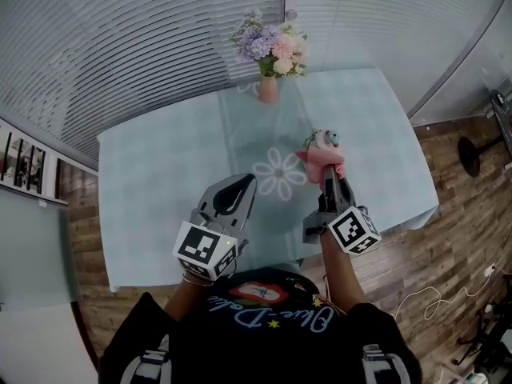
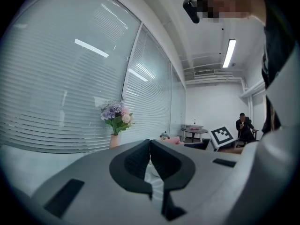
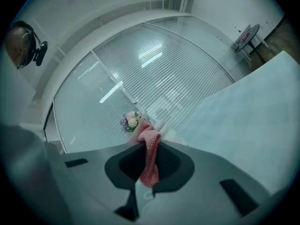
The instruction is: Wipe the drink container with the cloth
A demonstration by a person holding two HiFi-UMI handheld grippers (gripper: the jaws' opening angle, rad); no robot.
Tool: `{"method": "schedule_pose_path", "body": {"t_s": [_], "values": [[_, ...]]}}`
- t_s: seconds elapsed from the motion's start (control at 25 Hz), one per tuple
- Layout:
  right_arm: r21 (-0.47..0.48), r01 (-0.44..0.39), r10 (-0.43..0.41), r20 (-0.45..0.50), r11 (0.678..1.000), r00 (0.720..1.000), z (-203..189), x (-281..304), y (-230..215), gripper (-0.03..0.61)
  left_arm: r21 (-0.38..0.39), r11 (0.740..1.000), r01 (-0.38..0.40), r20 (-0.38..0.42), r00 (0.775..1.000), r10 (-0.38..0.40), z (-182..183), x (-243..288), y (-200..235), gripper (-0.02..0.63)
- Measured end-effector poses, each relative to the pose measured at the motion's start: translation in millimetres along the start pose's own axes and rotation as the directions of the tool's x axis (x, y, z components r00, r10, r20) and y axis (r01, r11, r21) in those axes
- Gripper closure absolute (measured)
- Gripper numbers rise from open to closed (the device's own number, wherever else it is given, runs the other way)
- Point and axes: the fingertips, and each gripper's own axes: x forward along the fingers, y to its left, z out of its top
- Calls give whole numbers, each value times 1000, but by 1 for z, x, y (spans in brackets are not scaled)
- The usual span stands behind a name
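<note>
A pink knitted cloth (image 1: 326,163) is pinched in my right gripper (image 1: 330,176), which is shut on it above the table's right half. In the right gripper view the cloth (image 3: 150,161) hangs between the jaws of that gripper (image 3: 151,146). The cloth is pressed against a small drink container (image 1: 323,140) with a figurine-like top, mostly hidden behind it; a white part of the container (image 3: 161,125) shows past the cloth. My left gripper (image 1: 243,182) hovers left of it, shut and empty; its jaws (image 2: 150,145) meet with nothing between them.
A pink vase of flowers (image 1: 270,62) stands at the table's far edge. The table (image 1: 160,174) has a light blue cover with a daisy print (image 1: 279,172). Blinds run behind it. A person (image 2: 243,123) sits far back in the room.
</note>
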Motion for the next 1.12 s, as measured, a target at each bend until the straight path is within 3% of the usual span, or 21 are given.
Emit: {"method": "schedule_pose_path", "body": {"t_s": [0.2, 0.6, 0.84, 1.12], "values": [[34, -1, 3, -64, 999, 998, -8, 4, -19, 557, -4, 999, -50, -2, 999, 50, -1, 9, -8, 609], [-11, -34, 32, -201, 999, 979, -30, 7, -44, 557, 45, 989, -143, 9, 990, 142, -4, 21, -23, 609], [-51, -4, -8, -242, 999, 970, -43, 7, -58, 557, 26, 993, -112, 11, 994, 112, -4, 26, -25, 609], [-144, 84, -125, -310, 986, 942, -57, 10, -74, 557, 20, 998, -52, 22, 998, 51, 9, 34, -19, 609]]}}
